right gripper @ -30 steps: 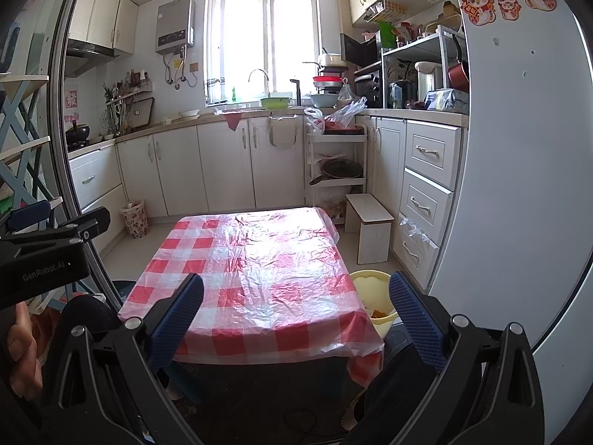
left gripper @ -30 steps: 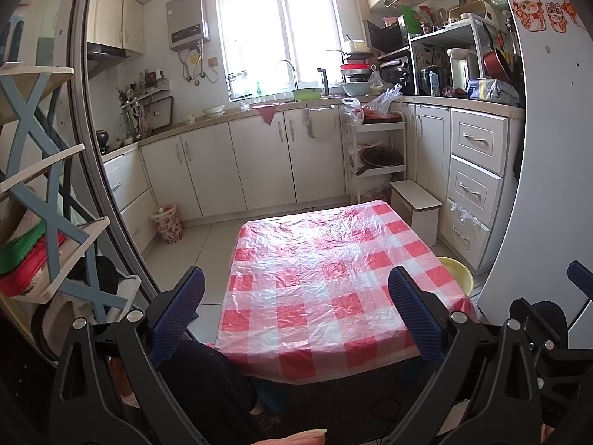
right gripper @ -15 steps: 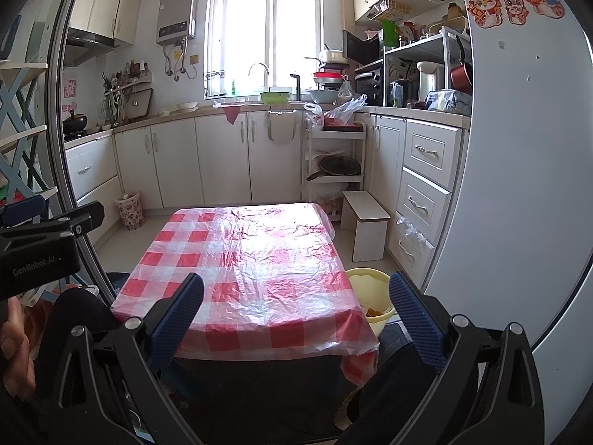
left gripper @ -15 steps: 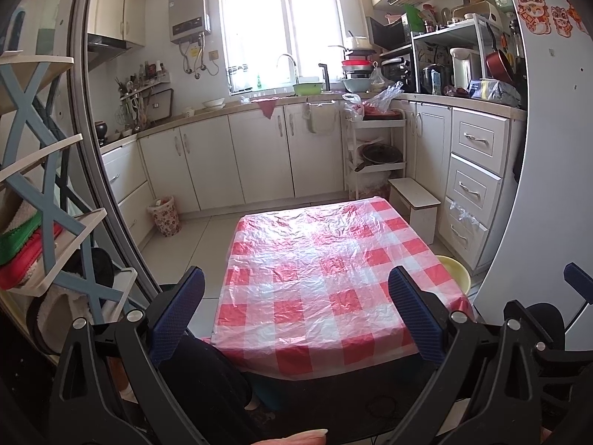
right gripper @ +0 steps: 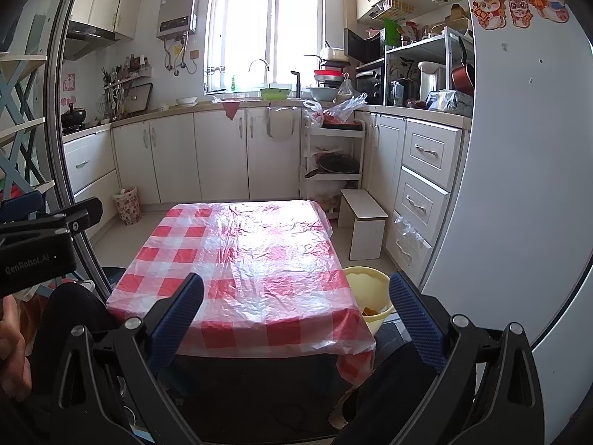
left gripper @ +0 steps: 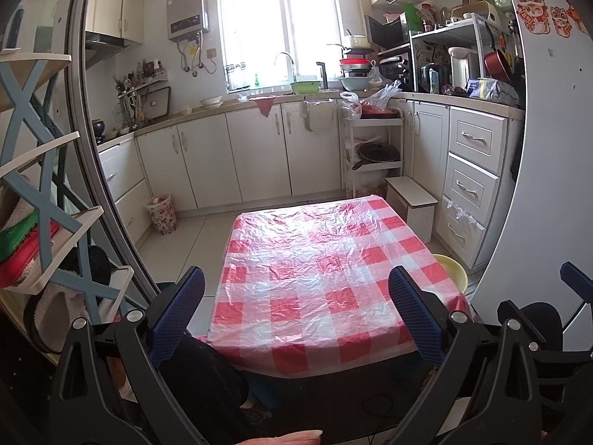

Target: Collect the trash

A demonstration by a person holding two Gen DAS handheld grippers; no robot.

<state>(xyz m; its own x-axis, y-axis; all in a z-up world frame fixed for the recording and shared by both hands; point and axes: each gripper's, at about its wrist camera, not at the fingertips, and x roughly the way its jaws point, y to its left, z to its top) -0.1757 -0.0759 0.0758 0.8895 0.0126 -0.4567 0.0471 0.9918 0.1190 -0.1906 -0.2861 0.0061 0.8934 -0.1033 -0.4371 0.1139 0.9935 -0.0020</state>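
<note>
A white kitchen fills both views, with cabinets [right gripper: 218, 155] under a bright window [right gripper: 265, 33]. In the middle stands a low table [left gripper: 322, 282] under a red-and-white checked plastic cloth — its top is bare. Just beside the table's right edge sits a yellow bin [right gripper: 367, 293] with some orange scraps inside; a flowered basket [left gripper: 162, 214] stands by the far cabinets. The left gripper [left gripper: 296, 309] and the right gripper [right gripper: 296, 309] both hang before the table's near edge, fingers spread wide, holding nothing.
</note>
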